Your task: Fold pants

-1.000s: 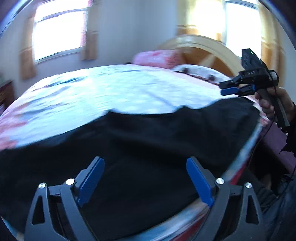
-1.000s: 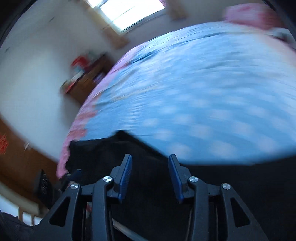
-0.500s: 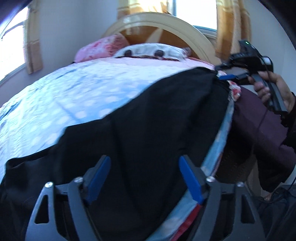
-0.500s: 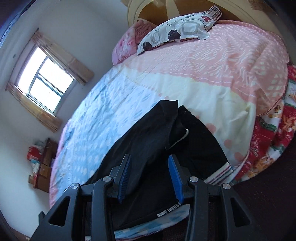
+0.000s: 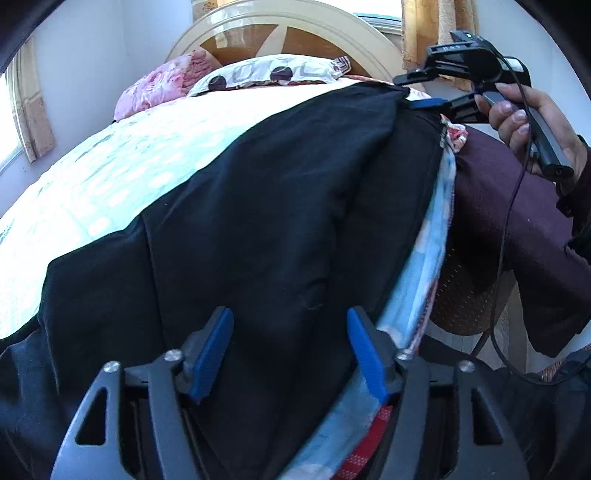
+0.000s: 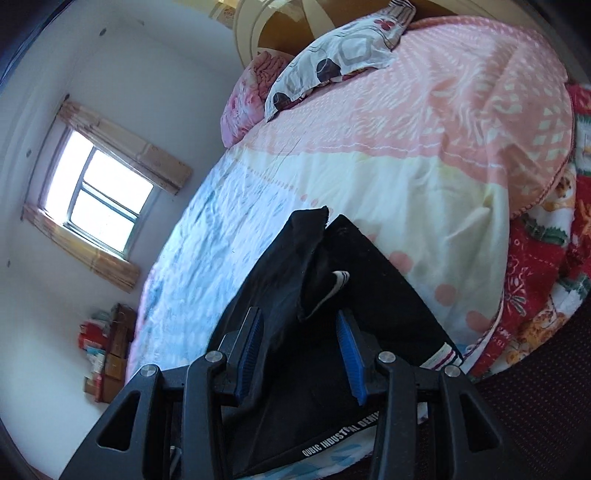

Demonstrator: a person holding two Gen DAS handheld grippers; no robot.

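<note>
Black pants (image 5: 277, 184) lie lengthwise along the near edge of the bed. In the left wrist view my left gripper (image 5: 288, 317) hovers low over one end. Its jaws are closing, with black cloth beneath and between the blue pads (image 5: 212, 350), and no pinch shows. At the far end a hand (image 5: 524, 118) holds my right gripper (image 5: 417, 92) at the pants' corner. In the right wrist view my right gripper (image 6: 298, 315) stands half open over the pants (image 6: 314, 387). A folded flap and the lettered waistband (image 6: 340, 432) lie there, and the pads stay clear of the cloth.
The bed has a blue, cream and pink blanket (image 6: 369, 177) and a red patterned cover (image 6: 535, 277) hanging at its side. Two pillows (image 6: 332, 62) lean on the wooden headboard (image 5: 288, 33). A window (image 6: 99, 206) and a cluttered cabinet (image 6: 110, 347) stand beyond the bed's far side.
Both views swung toward the headboard end of the bed. My left jaws narrowed over the cloth. My right gripper came down to the pants' waistband end, its gap unchanged.
</note>
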